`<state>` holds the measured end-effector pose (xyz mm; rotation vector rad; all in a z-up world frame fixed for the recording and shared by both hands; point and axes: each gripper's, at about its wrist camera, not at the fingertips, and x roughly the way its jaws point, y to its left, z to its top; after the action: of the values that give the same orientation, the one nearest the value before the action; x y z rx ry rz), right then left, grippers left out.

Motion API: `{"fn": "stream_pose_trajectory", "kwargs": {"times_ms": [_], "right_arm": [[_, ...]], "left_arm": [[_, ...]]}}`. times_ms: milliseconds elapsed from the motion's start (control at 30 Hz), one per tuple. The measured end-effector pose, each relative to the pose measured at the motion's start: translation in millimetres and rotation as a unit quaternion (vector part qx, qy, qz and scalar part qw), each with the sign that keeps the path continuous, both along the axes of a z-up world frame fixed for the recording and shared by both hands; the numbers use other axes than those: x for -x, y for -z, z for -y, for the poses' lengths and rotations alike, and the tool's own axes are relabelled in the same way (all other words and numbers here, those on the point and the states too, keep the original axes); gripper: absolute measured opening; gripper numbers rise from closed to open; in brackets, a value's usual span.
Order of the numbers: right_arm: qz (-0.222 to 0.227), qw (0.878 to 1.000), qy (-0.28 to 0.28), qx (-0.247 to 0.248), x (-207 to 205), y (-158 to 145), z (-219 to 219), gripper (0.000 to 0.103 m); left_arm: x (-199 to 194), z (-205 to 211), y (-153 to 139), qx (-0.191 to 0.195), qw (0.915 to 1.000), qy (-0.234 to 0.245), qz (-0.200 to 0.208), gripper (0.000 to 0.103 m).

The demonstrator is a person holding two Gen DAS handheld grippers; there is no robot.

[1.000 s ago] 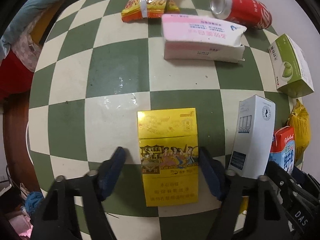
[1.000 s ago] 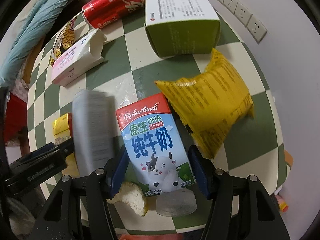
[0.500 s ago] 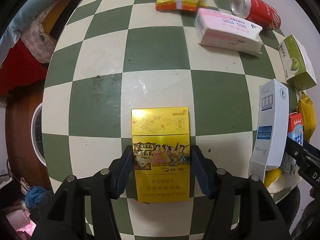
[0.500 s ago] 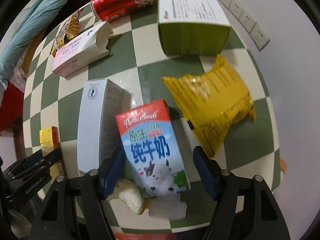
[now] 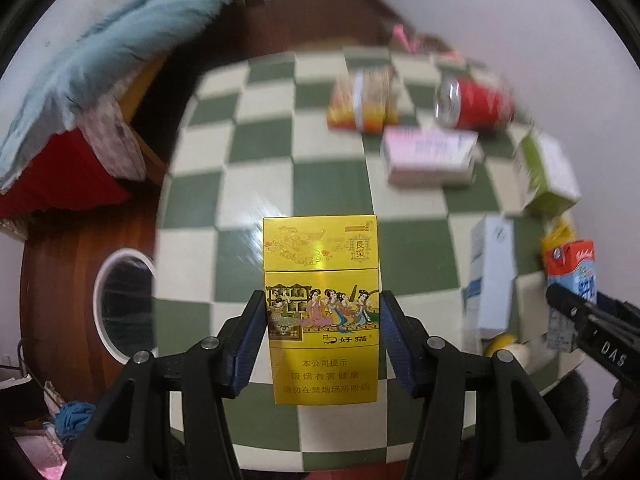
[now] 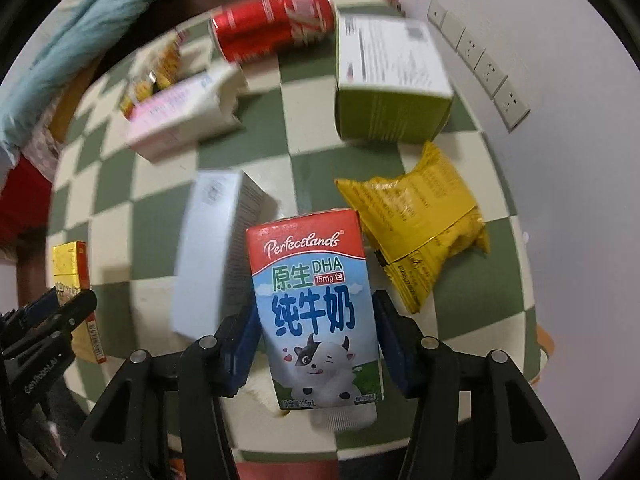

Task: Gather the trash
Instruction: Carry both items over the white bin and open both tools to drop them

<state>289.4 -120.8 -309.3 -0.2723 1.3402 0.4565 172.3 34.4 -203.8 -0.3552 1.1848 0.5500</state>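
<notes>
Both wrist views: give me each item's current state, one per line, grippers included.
left gripper: shut on yellow cigarette pack, lifted off the table.
right gripper: jaws just closed on milk carton, pads pressing.
red can: lying on its side.
pink box: lying flat, end flap open.
yellow snack bag: lying on checkered table.
</notes>
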Motion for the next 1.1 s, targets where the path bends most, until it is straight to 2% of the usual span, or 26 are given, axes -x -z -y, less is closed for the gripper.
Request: {"fn": "stream_pose_trajectory", "kwargs": {"times_ms": [67,100,167,300,500,600,733,833,967,1100], "right_arm": [[0.012,1.000,-0.002,-0.015,5,-17,1,0.056],[0.021,0.999,-0.005,-0.025,10,-29,-1,0.056],[0.040,0.998,-0.014,-0.044,20,-54,-5,0.056],[0.067,0.993,-0.034,-0.089,38,-103,-25,0.056],[0.076,0.982,-0.087,-0.149,78,-149,-87,0.056],[0.064,0.976,-0.126,-0.169,103,-155,-133,0.056],[0.034,0.968,-0.171,-0.178,139,-140,-199,0.056],[0.005,0.964,-0.204,-0.168,171,-112,-256,0.056],[-0.046,0.960,-0.242,-0.135,211,-52,-333,0.056],[-0.085,0.954,-0.271,-0.095,243,9,-395,0.056]], "left_arm": [[20,-28,0,-0.012,0.9997,-0.005,0.022,0.052],[27,-32,-15,-0.021,0.9991,-0.010,0.037,0.052],[48,-65,-19,-0.032,0.9978,-0.016,0.055,0.052],[79,-96,-39,-0.048,0.9951,-0.038,0.077,0.052],[134,-157,-57,-0.064,0.9894,-0.088,0.096,0.052],[167,-192,-53,-0.051,0.9865,-0.121,0.097,0.052],[222,-249,-20,-0.016,0.9789,-0.186,0.084,0.052],[264,-293,18,0.020,0.9693,-0.236,0.065,0.052],[297,-341,72,0.070,0.9566,-0.277,0.054,0.052],[305,-368,110,0.103,0.9514,-0.287,0.040,0.053]]}}
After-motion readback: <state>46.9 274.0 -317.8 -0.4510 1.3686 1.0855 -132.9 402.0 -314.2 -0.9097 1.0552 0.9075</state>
